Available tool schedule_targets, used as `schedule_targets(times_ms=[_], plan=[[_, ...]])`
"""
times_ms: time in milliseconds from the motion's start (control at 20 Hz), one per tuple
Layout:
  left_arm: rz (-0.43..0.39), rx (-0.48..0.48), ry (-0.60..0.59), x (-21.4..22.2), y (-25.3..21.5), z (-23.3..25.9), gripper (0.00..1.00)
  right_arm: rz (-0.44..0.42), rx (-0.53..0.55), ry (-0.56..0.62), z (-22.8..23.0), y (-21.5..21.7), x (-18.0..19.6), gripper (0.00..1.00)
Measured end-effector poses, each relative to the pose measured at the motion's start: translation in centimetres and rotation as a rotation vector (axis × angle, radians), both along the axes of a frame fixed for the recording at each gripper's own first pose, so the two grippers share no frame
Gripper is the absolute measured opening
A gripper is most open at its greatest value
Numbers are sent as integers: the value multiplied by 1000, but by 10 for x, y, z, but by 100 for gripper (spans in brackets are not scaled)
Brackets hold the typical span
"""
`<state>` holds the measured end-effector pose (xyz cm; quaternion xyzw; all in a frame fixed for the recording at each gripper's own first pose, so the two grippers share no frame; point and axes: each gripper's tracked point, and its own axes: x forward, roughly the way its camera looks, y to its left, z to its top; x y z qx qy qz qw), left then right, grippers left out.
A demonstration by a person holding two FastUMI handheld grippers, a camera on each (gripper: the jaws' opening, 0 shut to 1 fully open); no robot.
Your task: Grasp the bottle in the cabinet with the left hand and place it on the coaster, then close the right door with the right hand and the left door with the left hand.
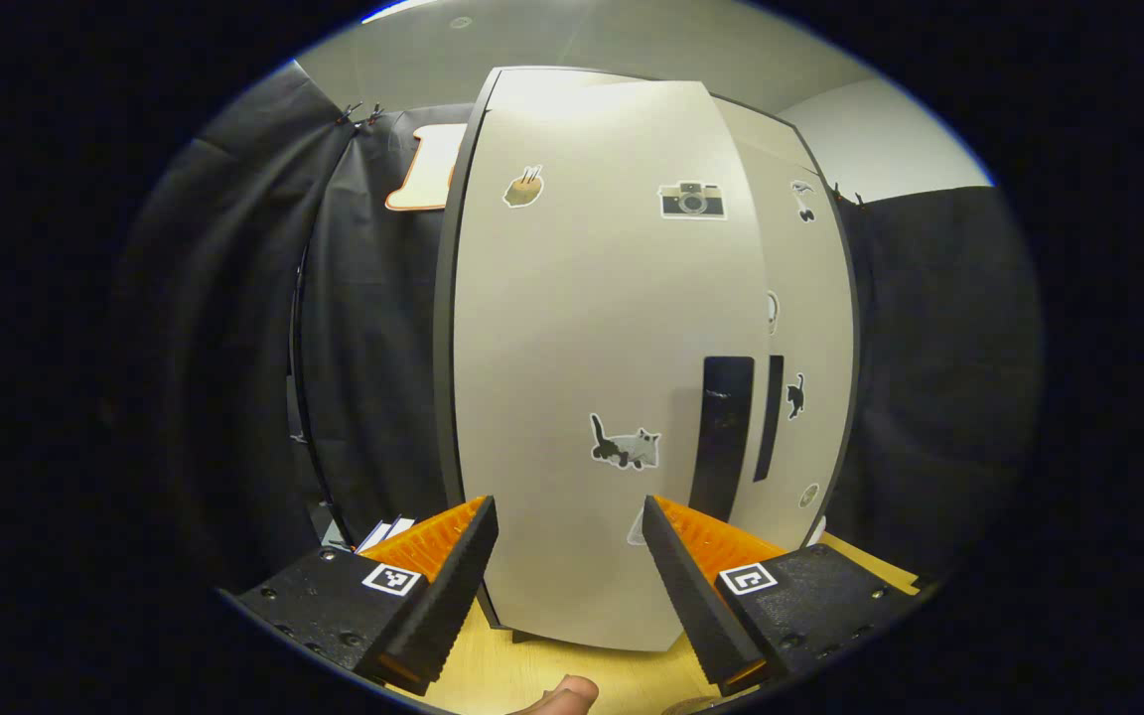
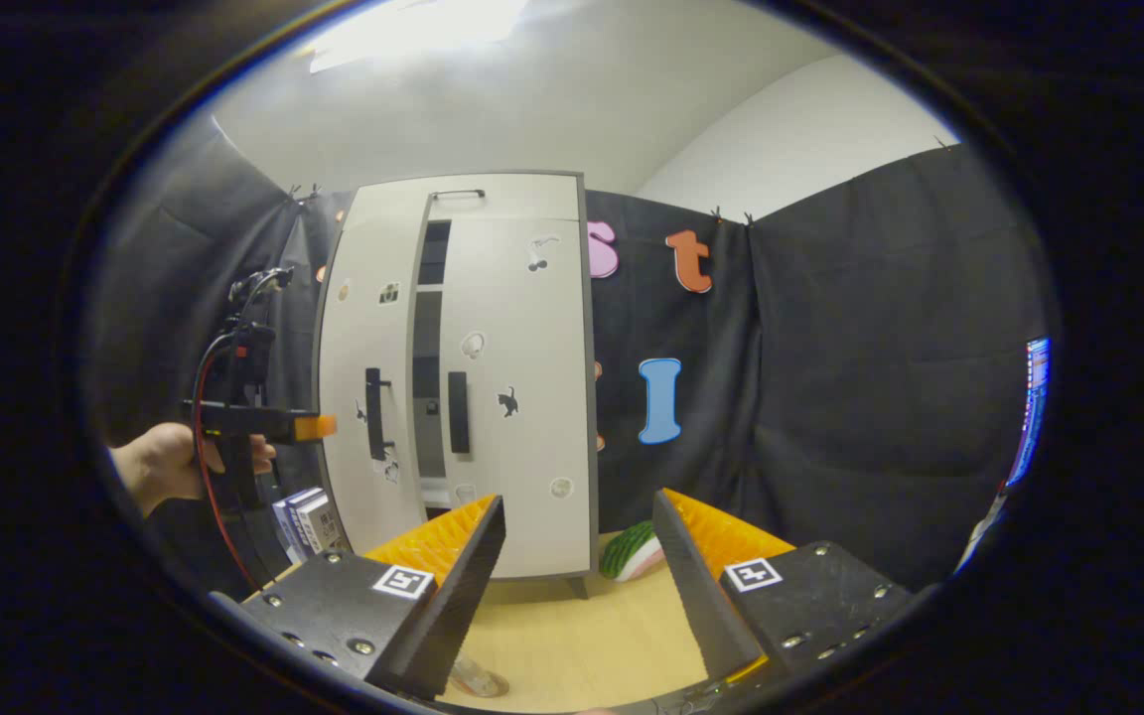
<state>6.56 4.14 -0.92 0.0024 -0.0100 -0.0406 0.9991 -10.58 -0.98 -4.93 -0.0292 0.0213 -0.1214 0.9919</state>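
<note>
The left gripper point(image 1: 567, 556) is open, its orange-backed fingers spread with nothing between them, facing the cabinet's left door point(image 1: 602, 357). That door is nearly closed, its black handle point(image 1: 723, 437) at 3 o'clock from the cat sticker point(image 1: 625, 444). In the right gripper view the right gripper point(image 2: 582, 566) is also open and empty above the wooden table point(image 2: 582, 636). The left gripper point(image 2: 309, 427), held by a hand point(image 2: 170, 462), sits at 9 o'clock, just beside the left door point(image 2: 368, 367). A narrow gap remains between it and the right door point(image 2: 517, 397). The bottle point(image 2: 473, 677) stands at 6 o'clock, its coaster unclear. A watermelon slice point(image 2: 632, 549) lies beside the cabinet.
</note>
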Motion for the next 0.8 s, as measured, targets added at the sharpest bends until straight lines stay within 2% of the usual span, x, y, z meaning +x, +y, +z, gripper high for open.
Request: schedule_targets(times_ms=[300,350,450,500,800], plan=[[-35,-7,11,-58,-15,-9,93,59,-6,-28,21,21,-4,91],[-47,0,16,-65,-20,-10,93,60,-2,-31,24,24,-7,87],[-47,17,24,-81,-24,-11,94,83,11,-35,31,34,-12,87],[-45,22,28,-89,-25,-11,92,92,15,-40,35,38,-15,91],[-42,0,31,-134,-34,-17,93,95,16,-36,44,34,-33,91]])
